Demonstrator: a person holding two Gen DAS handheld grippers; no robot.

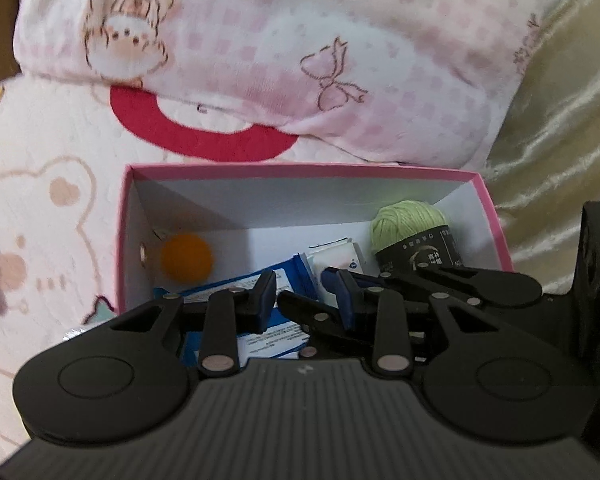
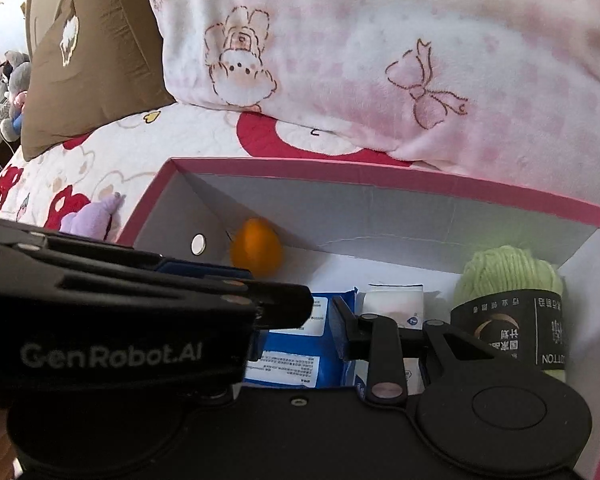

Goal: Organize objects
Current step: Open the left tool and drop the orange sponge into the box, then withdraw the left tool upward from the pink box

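left tool (image 1: 306, 296) agape, right tool (image 2: 300, 320) obscured

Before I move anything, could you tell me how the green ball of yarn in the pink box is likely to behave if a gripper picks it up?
The green yarn ball looks soft and loosely wound, so it would probably squash under the fingers and feel light. Its black paper band seems smoother, so a grip there may slip. It sits in a corner of the pink box, so it is unlikely to roll.

Pink checked blanket (image 2: 380, 60), bear and bow prints, heaped on bed (image 2: 100, 168). Brown pillow (image 2: 88, 68) far left, touching blanket. Plush toys (image 2: 14, 92) beyond pillow. Gold satin fabric (image 1: 560, 120) at right.
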